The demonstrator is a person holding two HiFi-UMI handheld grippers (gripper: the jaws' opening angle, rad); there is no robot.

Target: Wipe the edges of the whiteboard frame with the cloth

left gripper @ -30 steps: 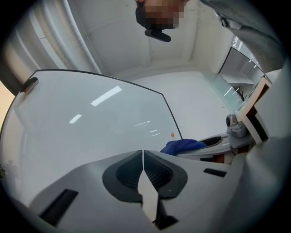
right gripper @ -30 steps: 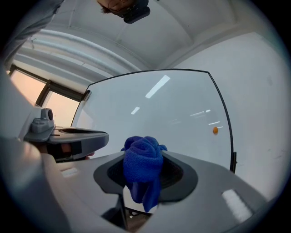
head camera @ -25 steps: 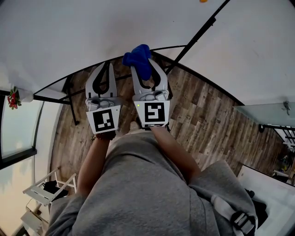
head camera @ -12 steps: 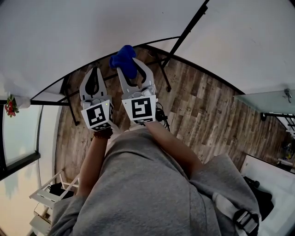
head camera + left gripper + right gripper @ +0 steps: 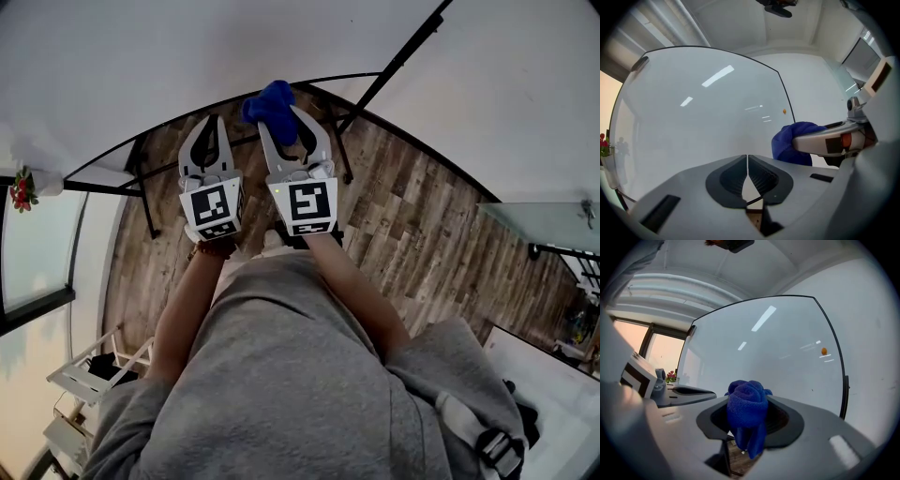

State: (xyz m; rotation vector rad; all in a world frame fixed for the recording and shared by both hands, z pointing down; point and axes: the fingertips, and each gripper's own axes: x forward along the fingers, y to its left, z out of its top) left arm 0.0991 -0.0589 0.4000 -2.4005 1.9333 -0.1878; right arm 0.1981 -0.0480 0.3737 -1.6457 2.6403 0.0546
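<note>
A large whiteboard (image 5: pixel 187 56) with a thin black frame (image 5: pixel 150 141) stands in front of me. My right gripper (image 5: pixel 278 106) is shut on a bunched blue cloth (image 5: pixel 270 101), which touches or nearly touches the frame's bottom edge. The same blue cloth (image 5: pixel 747 416) fills the jaws in the right gripper view, with the board's right frame edge (image 5: pixel 840 380) behind it. My left gripper (image 5: pixel 209 129) is beside the right one, shut with nothing in it. In the left gripper view its pads meet (image 5: pixel 747 174) and the cloth (image 5: pixel 792 143) shows at right.
The whiteboard stand's black legs (image 5: pixel 342 155) rest on the wood plank floor (image 5: pixel 412 225). A second white board (image 5: pixel 506 103) meets the first at a black post (image 5: pixel 403 58). A glass table (image 5: pixel 548 230) lies right, a white folding chair (image 5: pixel 84 375) lower left, red flowers (image 5: pixel 19 192) at left.
Both grippers, still close together, shifted slightly left and then back right along the bottom frame edge. The cloth stayed clamped in the right gripper throughout.
</note>
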